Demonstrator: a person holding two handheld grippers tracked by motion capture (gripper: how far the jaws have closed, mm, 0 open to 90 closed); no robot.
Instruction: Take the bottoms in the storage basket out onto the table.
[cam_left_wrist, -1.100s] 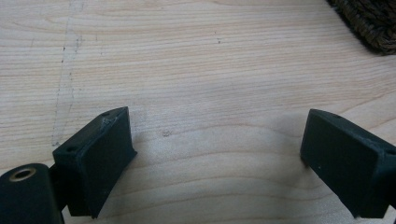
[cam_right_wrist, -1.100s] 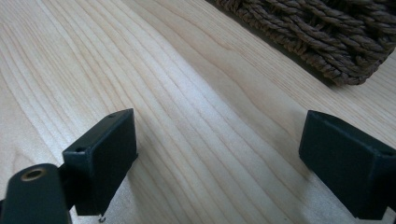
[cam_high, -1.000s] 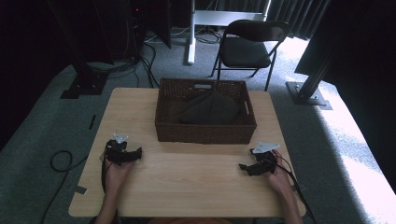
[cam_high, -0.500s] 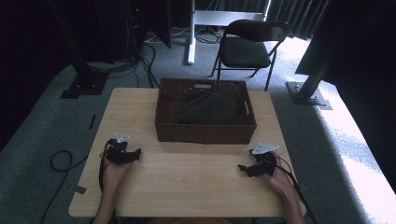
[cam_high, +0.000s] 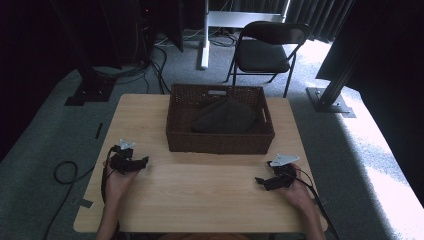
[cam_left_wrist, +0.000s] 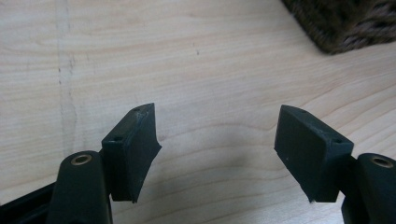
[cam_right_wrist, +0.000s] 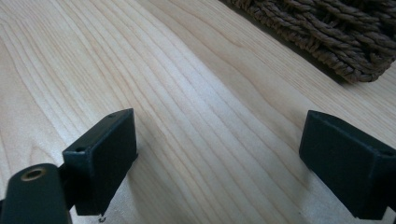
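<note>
Woven dark-brown wicker forms the basket (cam_high: 220, 142), the nearest thing ahead of both pairs of jaws, standing at the far middle of the table (cam_high: 200, 200). A dark, rumpled cloth (cam_high: 222, 117) lies inside it. The left gripper (cam_high: 142, 162) rests low over the wood with its jaws apart and nothing between them; they have just been closing somewhat. In the left gripper view a corner of the basket (cam_left_wrist: 341, 23) sits beyond the jaws, up and off to their right, well apart from the pads. The right gripper (cam_high: 260, 181) also has its jaws spread wide over bare wood, gripping nothing. In the right gripper view the basket's braided wall (cam_right_wrist: 327, 32) runs across ahead of the jaws and to their right. Nothing stands between either pair of jaws and the basket.

Pale wood with clear grain makes up the tabletop. Around it lies grey carpet, with a black folding chair (cam_high: 267, 50) behind the basket, cables (cam_high: 65, 172) on the floor and bright light falling at the right.

The room's far side and left are dark and hard to read. What the cloth is cannot be told.
</note>
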